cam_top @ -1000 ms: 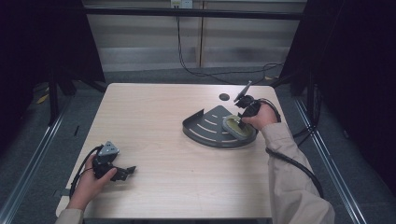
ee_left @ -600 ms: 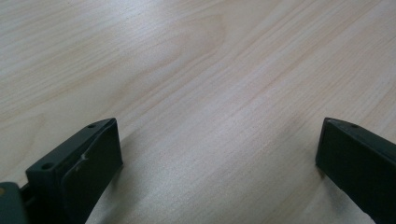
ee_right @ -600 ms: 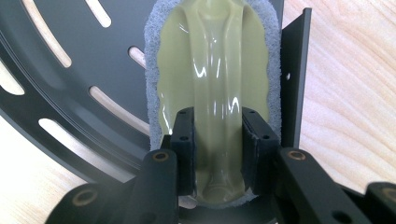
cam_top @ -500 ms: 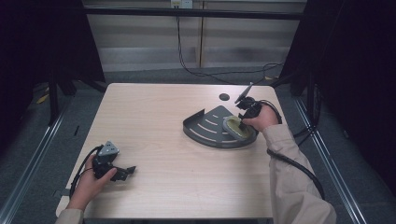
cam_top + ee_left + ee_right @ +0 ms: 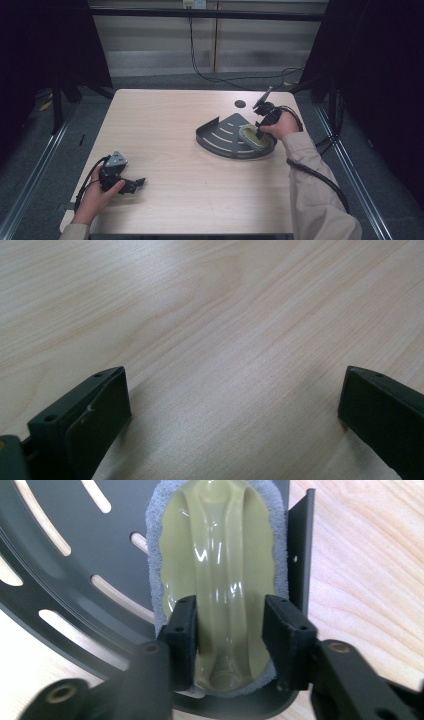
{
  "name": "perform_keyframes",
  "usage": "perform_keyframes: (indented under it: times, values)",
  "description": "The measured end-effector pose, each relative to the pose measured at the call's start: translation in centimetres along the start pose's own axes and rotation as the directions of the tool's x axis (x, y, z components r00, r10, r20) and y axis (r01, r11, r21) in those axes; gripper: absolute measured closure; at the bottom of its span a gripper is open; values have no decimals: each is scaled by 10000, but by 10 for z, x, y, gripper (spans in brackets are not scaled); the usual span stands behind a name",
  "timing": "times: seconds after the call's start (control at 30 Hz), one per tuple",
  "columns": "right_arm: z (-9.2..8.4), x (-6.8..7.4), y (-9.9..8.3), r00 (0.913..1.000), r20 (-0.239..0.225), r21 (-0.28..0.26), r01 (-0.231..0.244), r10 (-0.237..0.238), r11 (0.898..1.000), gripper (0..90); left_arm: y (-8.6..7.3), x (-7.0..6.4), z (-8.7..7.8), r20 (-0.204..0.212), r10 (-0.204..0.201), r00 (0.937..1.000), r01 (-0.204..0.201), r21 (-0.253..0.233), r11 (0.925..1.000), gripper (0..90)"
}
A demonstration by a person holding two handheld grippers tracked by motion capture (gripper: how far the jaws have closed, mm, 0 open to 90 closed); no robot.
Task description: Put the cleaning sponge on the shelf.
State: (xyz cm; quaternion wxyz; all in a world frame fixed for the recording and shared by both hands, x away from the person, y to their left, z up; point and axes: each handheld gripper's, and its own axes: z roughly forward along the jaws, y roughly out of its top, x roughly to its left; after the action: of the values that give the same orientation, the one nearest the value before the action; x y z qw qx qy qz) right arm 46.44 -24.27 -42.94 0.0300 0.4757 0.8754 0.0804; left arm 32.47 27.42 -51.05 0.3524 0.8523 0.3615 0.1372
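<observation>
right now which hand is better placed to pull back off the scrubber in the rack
Right. The right gripper straddles the scrubber handle in the rack, its jaws just opening. The left gripper rests far off.

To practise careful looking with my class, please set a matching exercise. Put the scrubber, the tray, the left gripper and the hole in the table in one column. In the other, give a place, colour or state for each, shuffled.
Column one
1. scrubber
2. tray
3. left gripper
4. hole

Column two
A. dark grey, with slots
B. open, at the near left of the table
C. lying in the tray
D. in the tabletop, beyond the tray

Pairs: 1-C, 2-A, 3-B, 4-D
</observation>
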Motion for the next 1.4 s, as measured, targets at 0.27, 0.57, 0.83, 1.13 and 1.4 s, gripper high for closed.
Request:
perform_keyframes:
  times: [0.27,0.57,0.83,1.13,1.4]
  values:
    - [-6,0,-2,9998,31,-188,-218,219,9996,402,0,0,0,3,3,10000,-3,8,10000,0]
    - [-18,4,-3,9998,3,-481,-203,204,9986,293,0,0,0,-9,3,10000,-3,5,10000,0]
    - [-23,12,-8,9997,-246,-683,-38,21,9977,241,0,0,0,-38,55,10000,-55,5,10000,0]
    - [-35,21,-14,9987,-391,-817,295,-327,9962,209,0,0,0,-32,21,10000,-21,-10,10000,0]
    - [-39,36,-20,9952,-554,-678,771,-809,9947,175,0,0,0,-17,-1,10000,1,-7,10000,0]
